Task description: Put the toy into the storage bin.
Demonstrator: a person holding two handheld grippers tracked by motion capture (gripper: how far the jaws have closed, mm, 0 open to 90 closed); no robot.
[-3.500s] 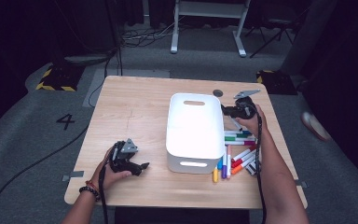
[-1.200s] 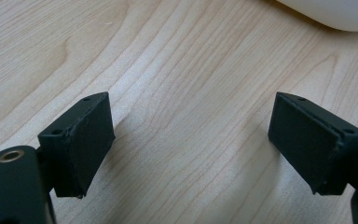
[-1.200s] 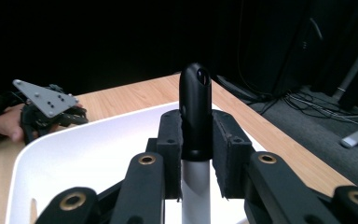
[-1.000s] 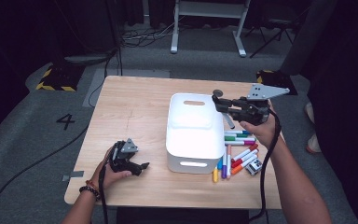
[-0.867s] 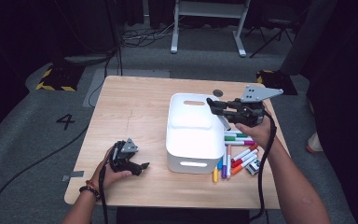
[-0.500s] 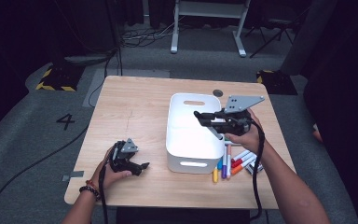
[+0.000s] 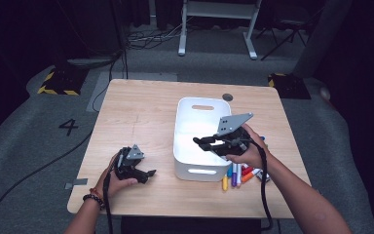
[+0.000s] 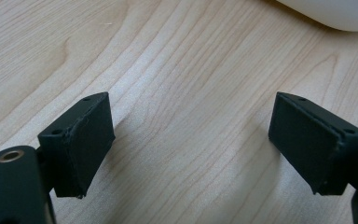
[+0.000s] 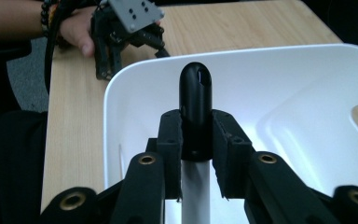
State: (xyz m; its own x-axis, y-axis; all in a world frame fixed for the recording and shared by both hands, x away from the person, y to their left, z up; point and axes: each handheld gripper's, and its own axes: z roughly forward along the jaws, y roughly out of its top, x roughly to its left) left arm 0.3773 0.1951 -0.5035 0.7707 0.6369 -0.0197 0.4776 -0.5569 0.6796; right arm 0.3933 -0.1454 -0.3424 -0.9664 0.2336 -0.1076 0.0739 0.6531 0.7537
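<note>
- Right gripper view: I see my right gripper point(image 9: 196, 135) clamped on a black-capped marker point(image 9: 196, 100), the pads tight on either side of it and its white barrel running down between the jaws.
- The marker's cap points out over the open white bin point(image 9: 307, 84), above the bin's near rim (I can't tell how far above the floor of the bin it hangs).
- From the high view, the right gripper point(image 7: 209, 143) sits over the bin's point(image 7: 187, 161) right half, pointing left across it.
- Just right of the bin, the rest of the markers point(image 7: 238, 174) lie in a loose cluster on the wooden table point(image 7: 141, 112).
- My left gripper point(image 7: 143, 173) rests on the table well left of the bin, its jaws spread wide with nothing between them, bare wood beneath.
</note>
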